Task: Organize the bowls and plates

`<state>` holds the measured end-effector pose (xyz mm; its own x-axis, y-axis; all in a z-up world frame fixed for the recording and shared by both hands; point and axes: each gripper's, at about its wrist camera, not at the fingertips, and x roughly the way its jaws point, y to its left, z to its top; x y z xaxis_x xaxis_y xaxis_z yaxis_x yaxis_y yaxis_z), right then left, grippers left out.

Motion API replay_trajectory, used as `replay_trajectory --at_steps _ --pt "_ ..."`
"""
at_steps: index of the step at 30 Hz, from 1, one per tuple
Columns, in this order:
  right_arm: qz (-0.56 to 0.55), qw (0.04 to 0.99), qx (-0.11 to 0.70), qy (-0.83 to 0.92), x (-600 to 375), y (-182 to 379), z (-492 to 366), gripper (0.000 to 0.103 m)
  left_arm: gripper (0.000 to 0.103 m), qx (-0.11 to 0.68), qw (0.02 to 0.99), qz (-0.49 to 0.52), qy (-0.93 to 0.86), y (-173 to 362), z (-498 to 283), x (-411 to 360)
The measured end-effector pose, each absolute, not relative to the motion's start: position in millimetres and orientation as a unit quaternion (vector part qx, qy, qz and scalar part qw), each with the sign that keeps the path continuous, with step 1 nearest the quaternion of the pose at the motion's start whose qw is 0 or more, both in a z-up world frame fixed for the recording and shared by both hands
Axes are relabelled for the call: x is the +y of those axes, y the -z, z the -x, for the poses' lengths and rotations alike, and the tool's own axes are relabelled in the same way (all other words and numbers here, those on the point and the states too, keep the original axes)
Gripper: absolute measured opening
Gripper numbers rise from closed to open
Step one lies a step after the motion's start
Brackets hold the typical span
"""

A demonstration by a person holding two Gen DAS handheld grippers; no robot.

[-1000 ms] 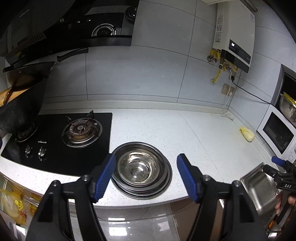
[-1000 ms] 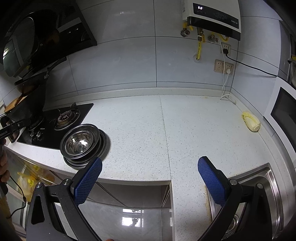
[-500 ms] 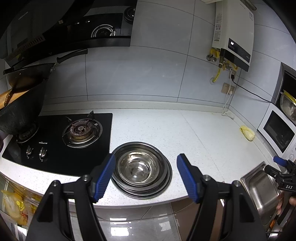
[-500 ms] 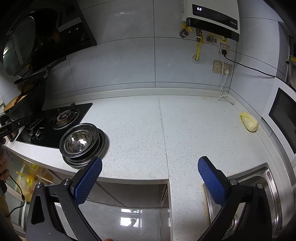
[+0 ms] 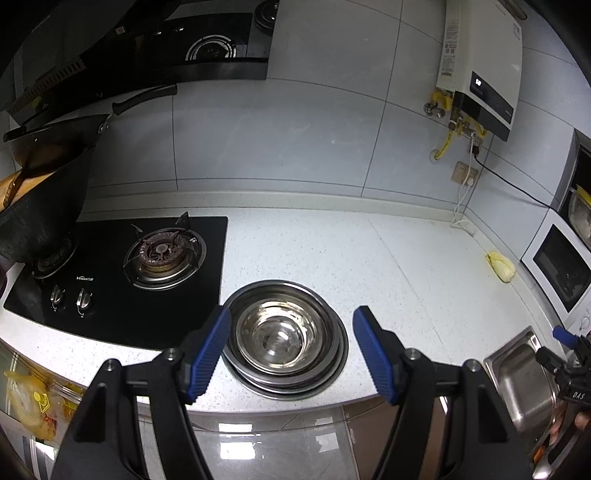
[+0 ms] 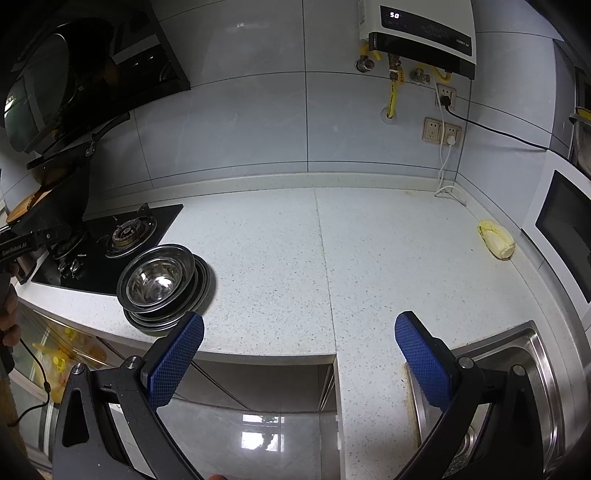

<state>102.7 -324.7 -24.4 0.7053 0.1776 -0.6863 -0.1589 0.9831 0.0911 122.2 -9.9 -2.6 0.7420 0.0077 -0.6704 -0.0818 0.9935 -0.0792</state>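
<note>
Steel plates and bowls are seen nested at lower centre, near the counter edge. The left gripper and right gripper are held released, empty; stacking appears finished, with only withdrawal judged left.

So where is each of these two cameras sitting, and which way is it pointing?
Left wrist view: sits on the left gripper, angled down at the stack of nested steel bowls and plates beside the black gas hob; its open blue-padded fingers show.
Right wrist view: sits on the right gripper, angled down over the speckled white counter and steel sink; its open fingers show.
Shared: both see the stack, hob, counter and white wall water heater.
</note>
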Motion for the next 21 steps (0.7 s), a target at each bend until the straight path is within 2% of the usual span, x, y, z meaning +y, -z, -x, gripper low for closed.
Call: replay_trajectory --at_steps 12,21 --pt "-0.016 0.922 0.379 -0.082 -330 27 -104 0.102 0.067 0.414 0.907 0.074 -0.027 8 -126 -12" --pt "-0.015 0.923 0.377 -0.074 -336 26 -103 0.102 0.067 0.393 0.917 0.047 -0.056 -2 -102 -8"
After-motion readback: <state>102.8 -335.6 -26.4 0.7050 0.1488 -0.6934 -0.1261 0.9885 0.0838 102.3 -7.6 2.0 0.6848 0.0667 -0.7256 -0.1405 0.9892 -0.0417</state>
